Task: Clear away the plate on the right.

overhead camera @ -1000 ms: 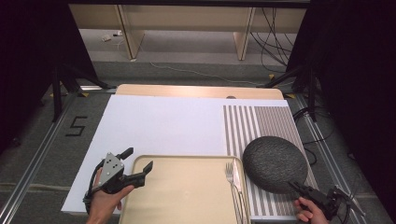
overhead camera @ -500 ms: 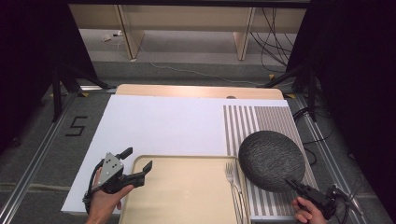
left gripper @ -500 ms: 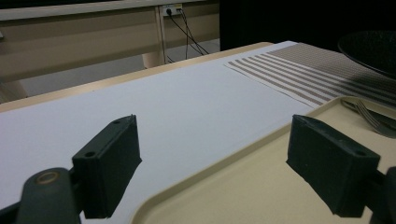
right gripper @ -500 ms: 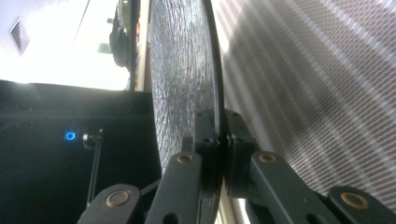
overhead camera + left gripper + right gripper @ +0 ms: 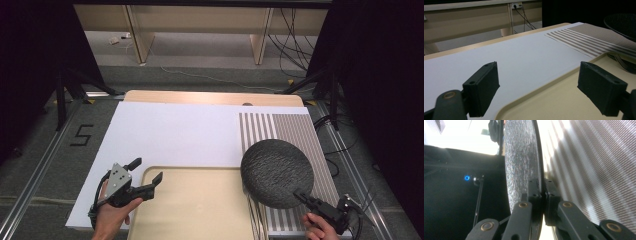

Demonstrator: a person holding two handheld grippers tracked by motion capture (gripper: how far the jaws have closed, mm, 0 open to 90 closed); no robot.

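Note:
A dark, rough-textured round plate (image 5: 277, 172) hangs tilted above the striped placemat (image 5: 295, 132), its left edge over the right side of the beige tray (image 5: 200, 210). My right gripper (image 5: 304, 198) is shut on the plate's near rim; in the right gripper view the plate (image 5: 520, 162) stands edge-on between the closed jaws of that gripper (image 5: 542, 190). My left gripper (image 5: 145, 172) is open at the tray's far left corner, one jaw over the tray (image 5: 564, 105) and one over the white mat (image 5: 506, 57). A fork (image 5: 625, 65) lies at the tray's right side.
The white mat (image 5: 170, 132) covers most of the wooden table (image 5: 210, 97). Black stands and cables sit on the floor to the left and right. A "5" mark (image 5: 81, 135) is taped on the floor at left.
The right gripper has lifted and tilted the plate, moving it left over the tray's right side and covering the fork in the high view. The left gripper has stayed put.

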